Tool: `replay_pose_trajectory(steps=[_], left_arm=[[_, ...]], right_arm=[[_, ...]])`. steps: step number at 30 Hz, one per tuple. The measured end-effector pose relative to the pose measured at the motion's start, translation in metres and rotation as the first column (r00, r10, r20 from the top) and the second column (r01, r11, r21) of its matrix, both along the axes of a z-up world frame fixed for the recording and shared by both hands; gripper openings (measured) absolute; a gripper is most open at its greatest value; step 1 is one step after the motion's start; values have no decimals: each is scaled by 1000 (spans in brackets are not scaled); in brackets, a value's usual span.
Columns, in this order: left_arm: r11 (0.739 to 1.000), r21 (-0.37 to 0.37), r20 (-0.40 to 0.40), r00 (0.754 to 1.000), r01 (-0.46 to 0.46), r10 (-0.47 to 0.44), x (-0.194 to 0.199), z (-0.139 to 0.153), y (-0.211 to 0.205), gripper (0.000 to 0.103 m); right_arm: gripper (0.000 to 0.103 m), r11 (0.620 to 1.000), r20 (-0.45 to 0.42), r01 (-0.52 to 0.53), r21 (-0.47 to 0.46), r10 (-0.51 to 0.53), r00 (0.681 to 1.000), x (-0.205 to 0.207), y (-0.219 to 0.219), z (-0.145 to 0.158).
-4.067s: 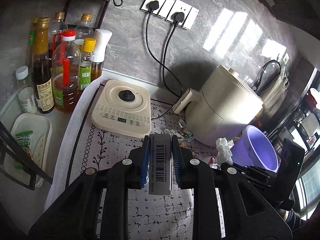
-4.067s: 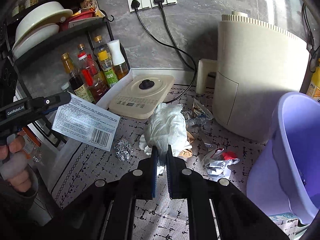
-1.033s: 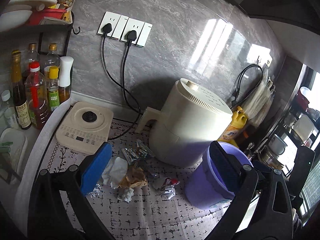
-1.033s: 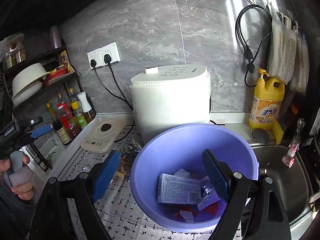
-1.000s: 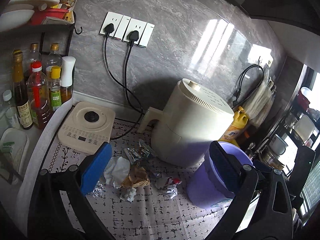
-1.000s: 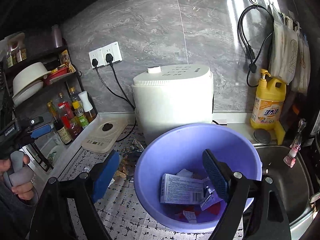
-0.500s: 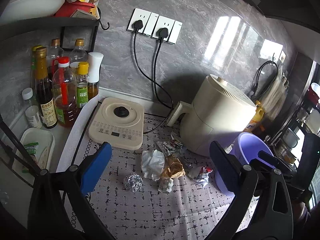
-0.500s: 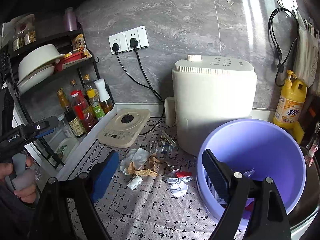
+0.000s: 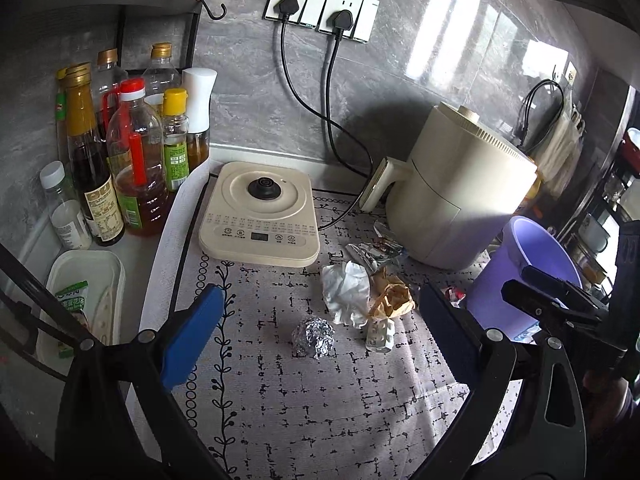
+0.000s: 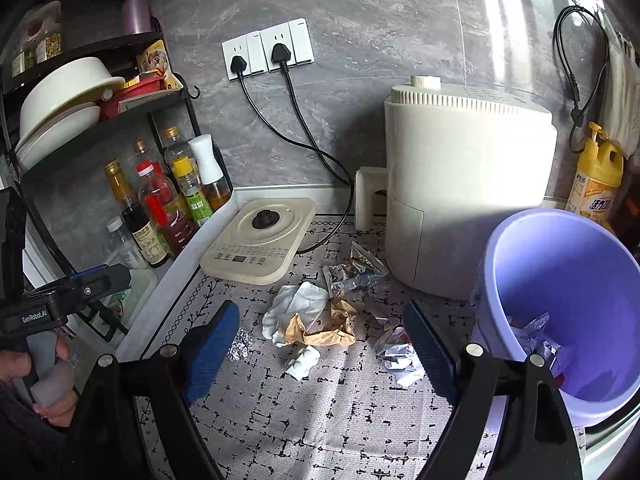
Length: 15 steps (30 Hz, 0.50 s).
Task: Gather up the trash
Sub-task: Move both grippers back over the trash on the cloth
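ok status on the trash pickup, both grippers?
Left gripper open, empty, over foil ball. Right gripper open, empty, over brown paper. Purple bin beside. Nothing blocking.

Purple bucket (image 10: pixel 568 304); silver foil ball (image 9: pixel 313 337); white tissue (image 9: pixel 346 293); brown paper (image 10: pixel 320 326); grey mat (image 9: pixel 320 400), black broken-grid pattern; blue gripper pads (image 9: pixel 192 338).
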<state>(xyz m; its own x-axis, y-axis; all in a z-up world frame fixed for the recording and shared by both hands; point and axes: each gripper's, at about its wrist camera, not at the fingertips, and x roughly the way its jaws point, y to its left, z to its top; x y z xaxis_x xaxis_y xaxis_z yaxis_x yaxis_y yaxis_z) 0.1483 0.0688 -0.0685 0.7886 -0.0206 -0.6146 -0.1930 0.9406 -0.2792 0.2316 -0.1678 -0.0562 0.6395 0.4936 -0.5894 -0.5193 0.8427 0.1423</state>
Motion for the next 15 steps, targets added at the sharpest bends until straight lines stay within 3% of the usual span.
replay_pose_trajectory(steps=[3, 12, 15], left_arm=[[998, -31, -18, 998, 60, -60, 6, -13, 2, 97], [978, -32, -104, 973, 205, -207, 41, -62, -13, 96], [973, -42, -138, 964, 225, -229, 55, -76, -15, 90]], right_arm=[[82, 999, -4, 49, -9, -49, 999, -3, 0, -8], [79, 980, -66, 187, -68, -192, 979, -15, -22, -44], [79, 969, -82, 236, -75, -242, 967, -15, -33, -50]])
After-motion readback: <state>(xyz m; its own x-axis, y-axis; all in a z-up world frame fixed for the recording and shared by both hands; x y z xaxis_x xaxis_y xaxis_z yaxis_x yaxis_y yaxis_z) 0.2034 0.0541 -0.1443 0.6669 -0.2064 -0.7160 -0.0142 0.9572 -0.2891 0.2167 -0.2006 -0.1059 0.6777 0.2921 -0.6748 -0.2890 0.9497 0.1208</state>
